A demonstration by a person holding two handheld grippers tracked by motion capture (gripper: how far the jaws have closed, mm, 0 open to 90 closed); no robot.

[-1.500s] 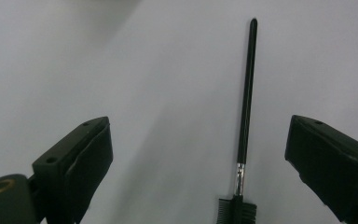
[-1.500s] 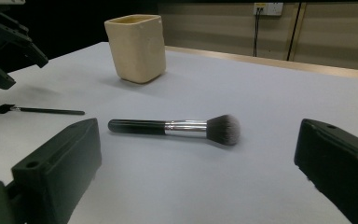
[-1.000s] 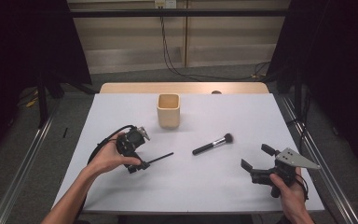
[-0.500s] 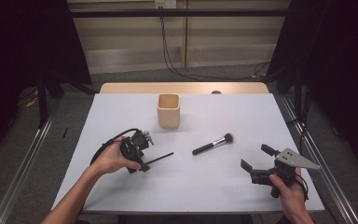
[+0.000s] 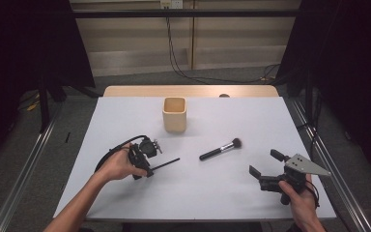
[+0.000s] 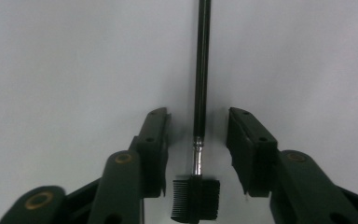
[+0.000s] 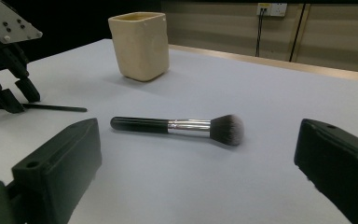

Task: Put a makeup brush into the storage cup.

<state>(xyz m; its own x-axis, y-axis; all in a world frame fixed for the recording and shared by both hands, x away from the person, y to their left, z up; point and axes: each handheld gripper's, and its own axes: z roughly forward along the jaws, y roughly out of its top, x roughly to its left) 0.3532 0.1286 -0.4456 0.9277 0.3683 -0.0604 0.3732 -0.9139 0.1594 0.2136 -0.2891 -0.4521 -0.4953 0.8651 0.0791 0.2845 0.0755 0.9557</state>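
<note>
A thin black brush with a small comb head [image 6: 201, 70] lies flat on the white table, its handle [image 5: 166, 164] pointing right. My left gripper [image 5: 146, 171] points down over its comb end. Its jaws have just been closing, and the handle sits between them [image 6: 198, 116] with a gap on each side, so no pad touches it. A fat powder brush [image 5: 221, 149] lies mid-table. My right gripper [image 5: 264, 162] rests open at the right front, facing the powder brush [image 7: 177, 126], which lies beyond its fingertips [image 7: 198, 135].
A cream square cup [image 5: 175, 114] stands upright behind the brushes, toward the far middle of the table [image 5: 222, 193]. From the right gripper view the cup [image 7: 140, 44] is at the far left, with the left gripper [image 7: 16, 100] beside the thin handle [image 7: 51, 108].
The left gripper's jaws have narrowed around the thin brush's handle, and that hand has shifted slightly. The right gripper and the powder brush have stayed in place.
</note>
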